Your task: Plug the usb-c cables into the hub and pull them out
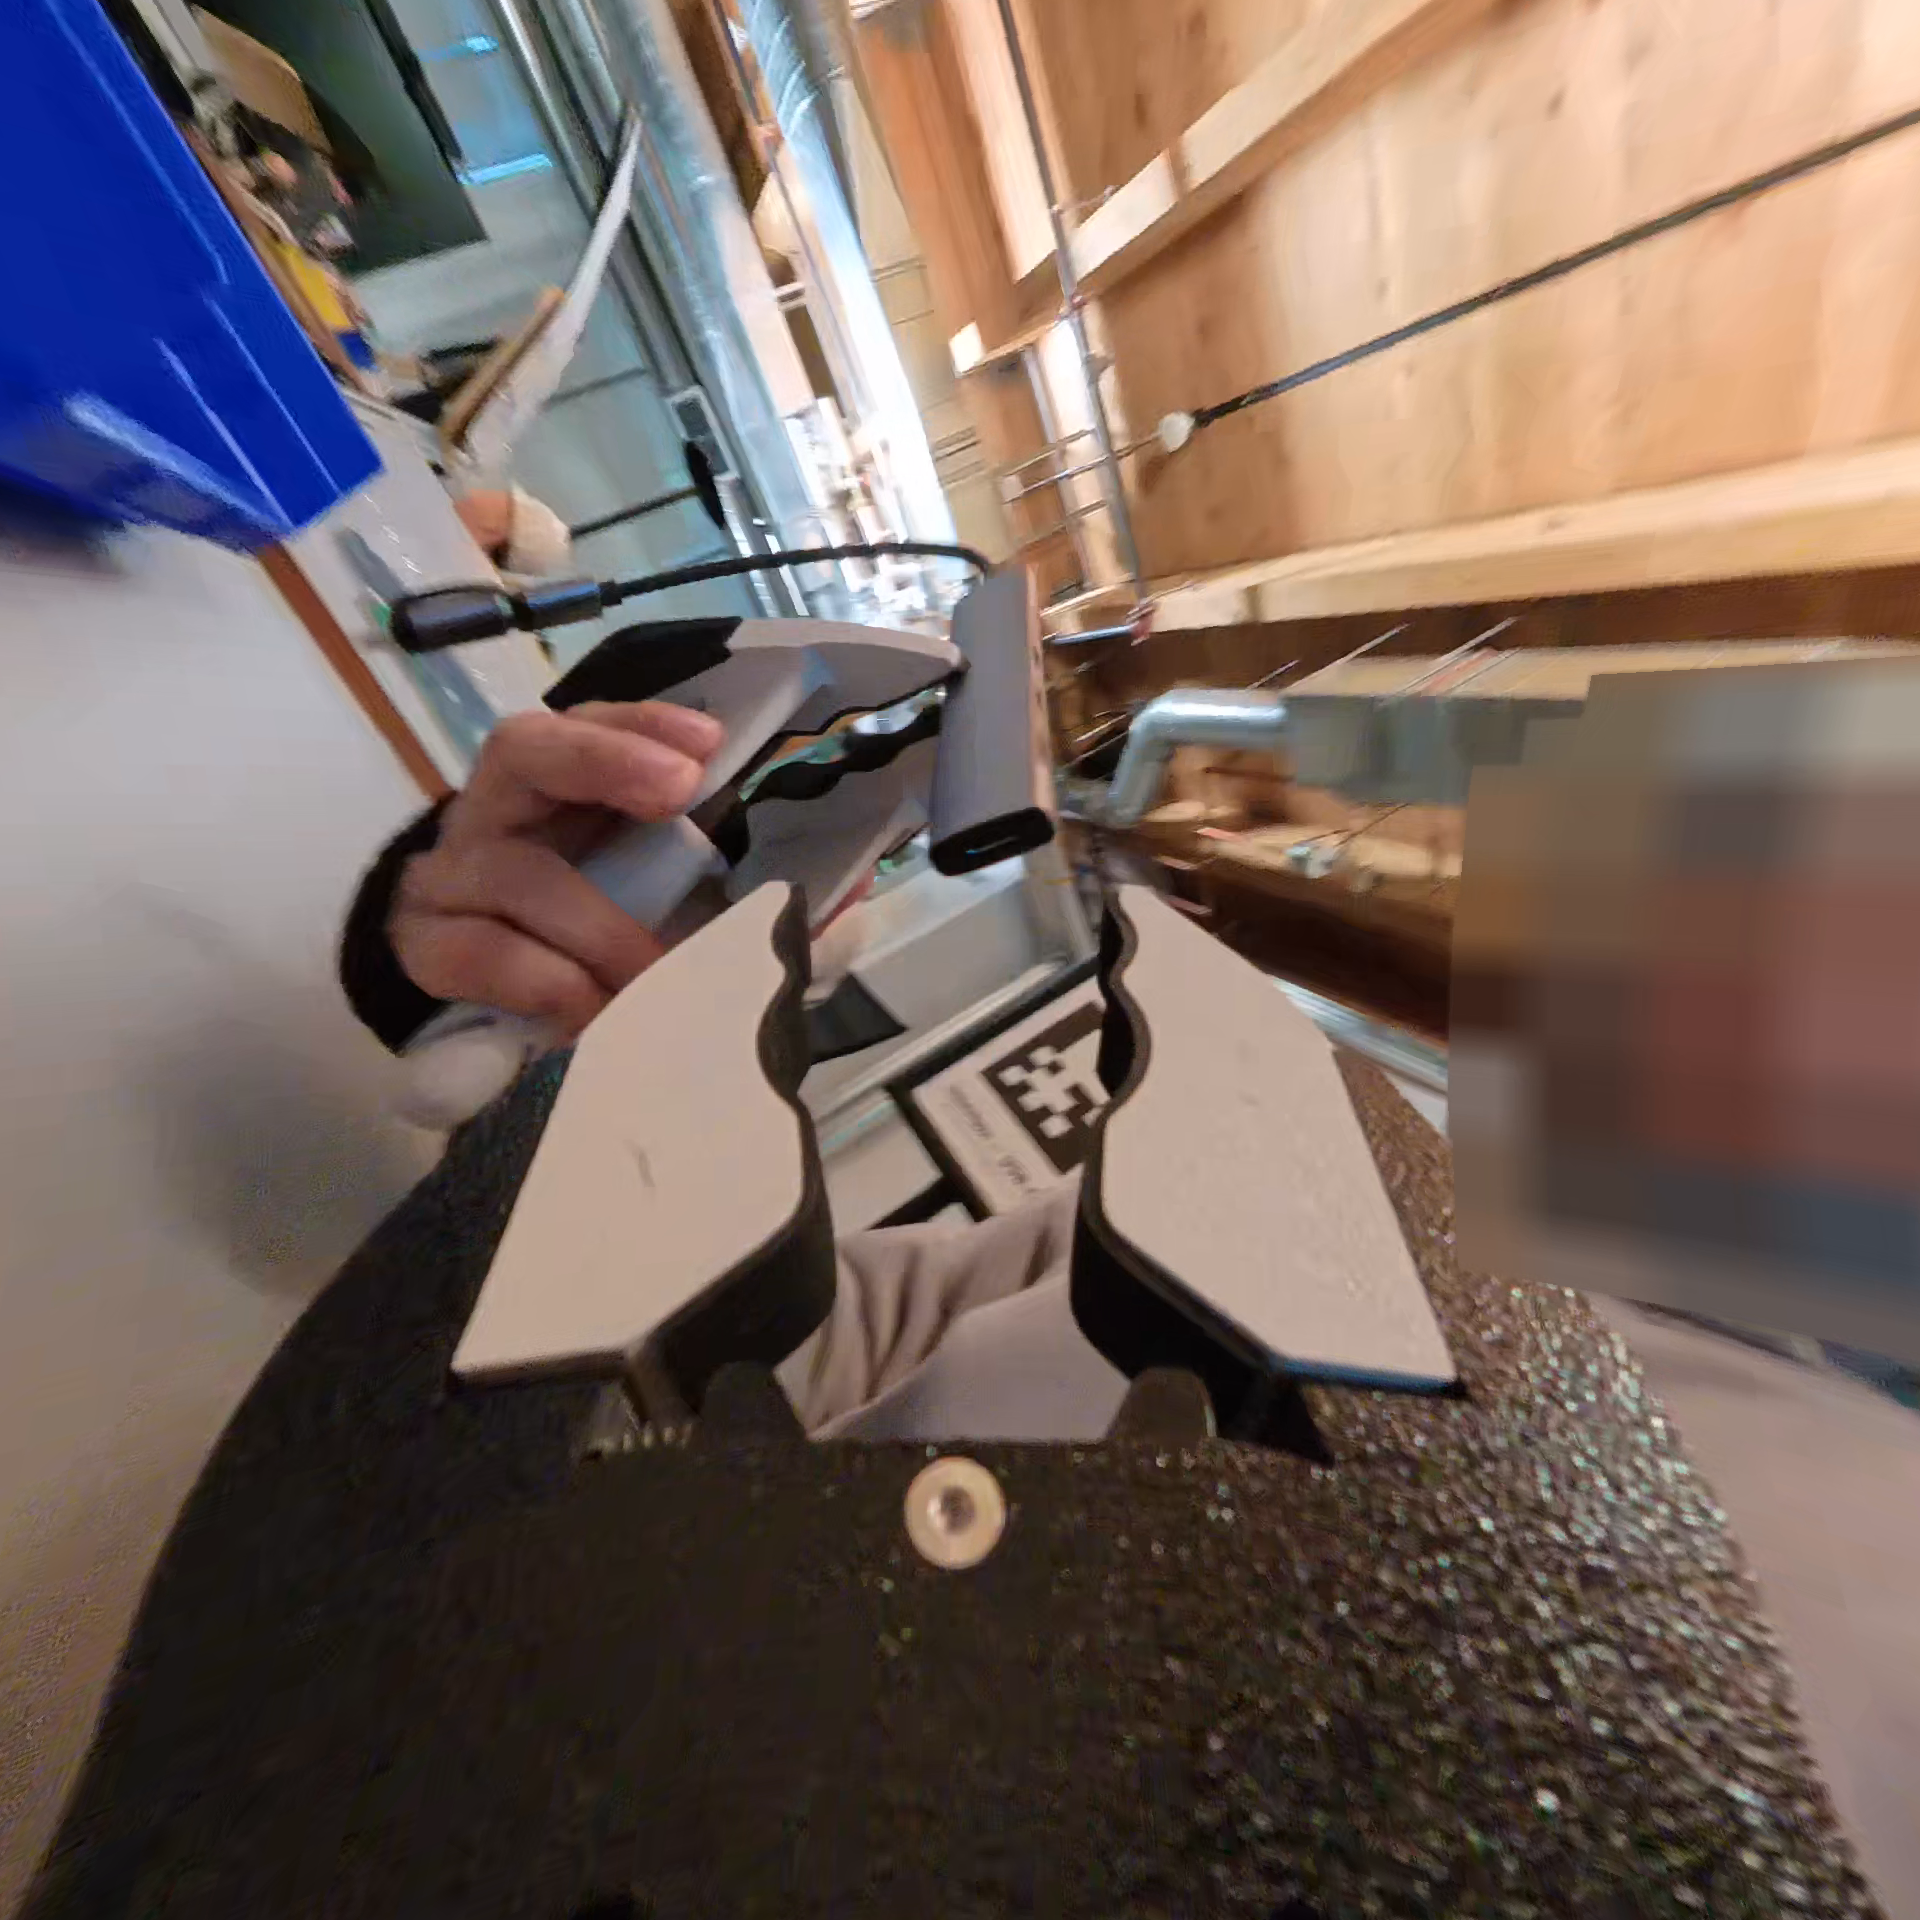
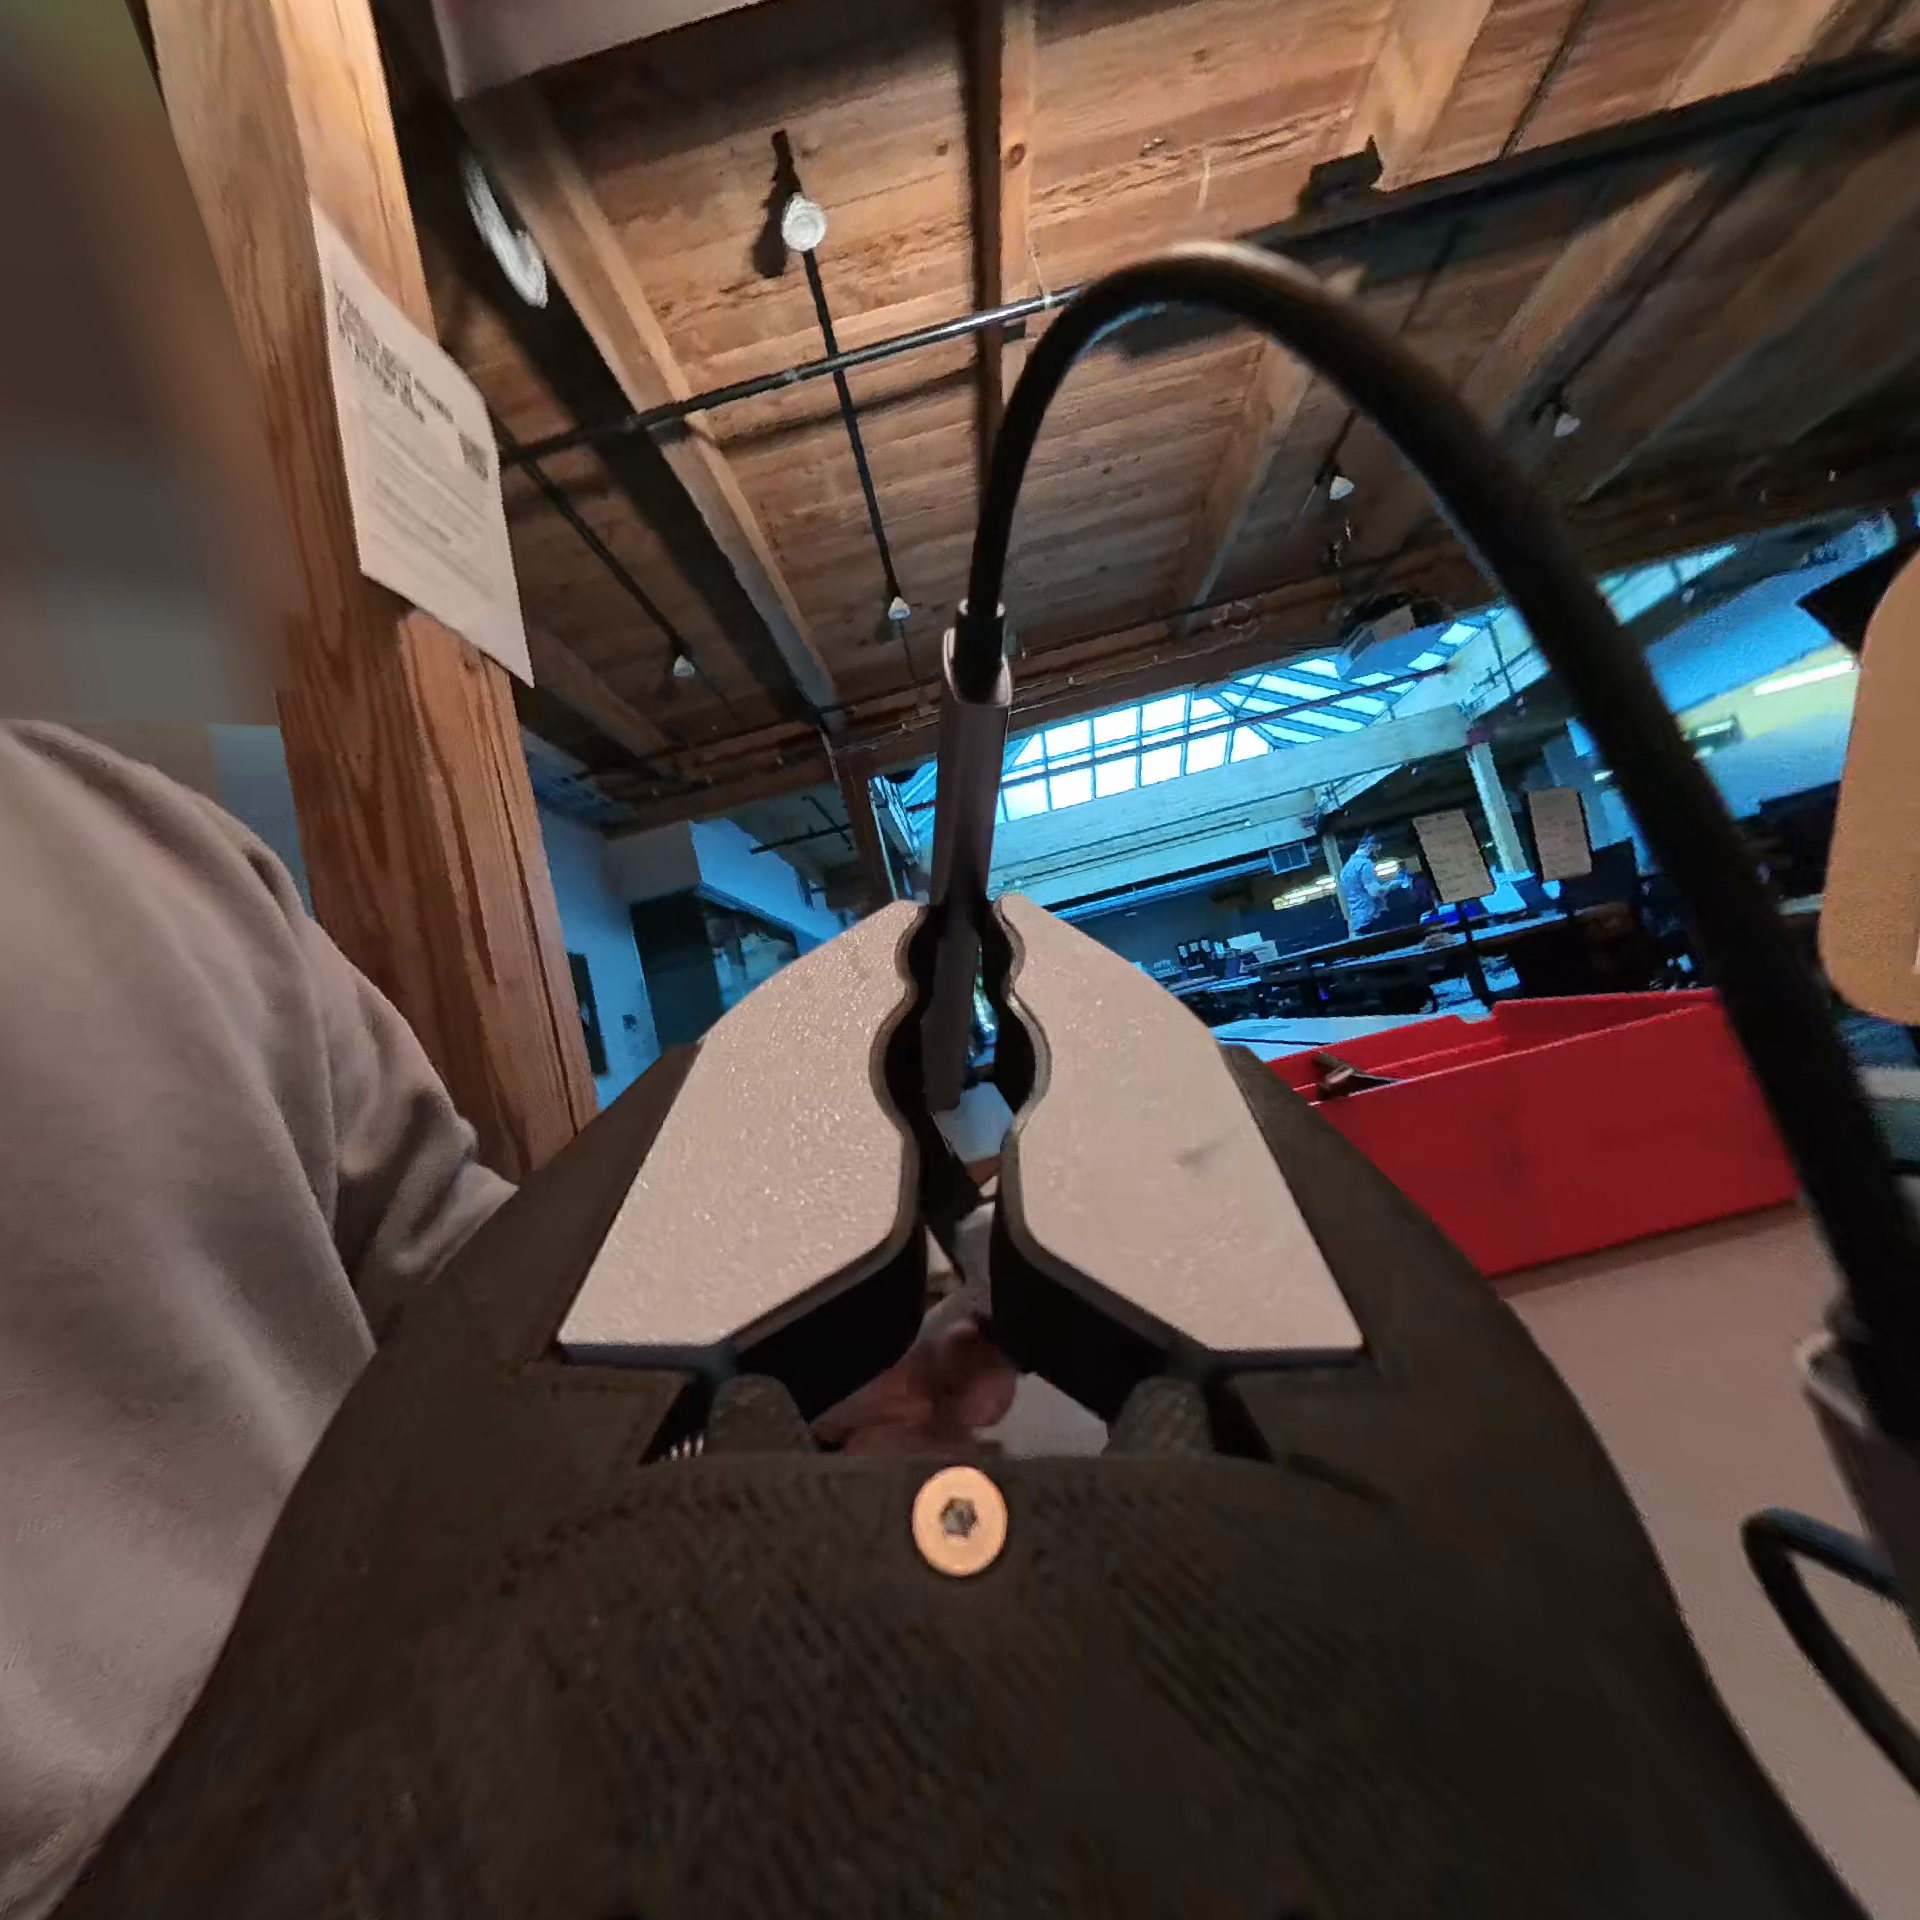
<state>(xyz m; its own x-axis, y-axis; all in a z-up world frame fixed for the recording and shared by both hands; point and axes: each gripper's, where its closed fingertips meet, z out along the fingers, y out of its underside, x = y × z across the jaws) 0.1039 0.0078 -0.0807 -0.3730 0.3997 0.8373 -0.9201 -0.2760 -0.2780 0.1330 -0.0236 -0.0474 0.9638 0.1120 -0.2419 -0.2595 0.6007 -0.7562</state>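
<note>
A blue bin (image 1: 156, 291) is seen at the upper left of the left wrist view, resting on a pale table (image 1: 187, 831). A printed marker card (image 1: 1023, 1112) lies flat lower down. Wooden planking (image 1: 1455, 312) and a metal duct (image 1: 748, 208) are seen behind. In the right wrist view, a red bin (image 2: 1538, 1122) is set on the table, a paper sheet (image 2: 426, 468) is fixed to a wooden post (image 2: 436, 883), and a skylight (image 2: 1143, 738) is lit in the distance.

Grey slim hub (image 1: 992, 717) held aloft edge-on, empty port facing the camera at 6 o'clock. Black braided cable (image 1: 727, 569) arching from its 12 o'clock end toward 9 o'clock.
</note>
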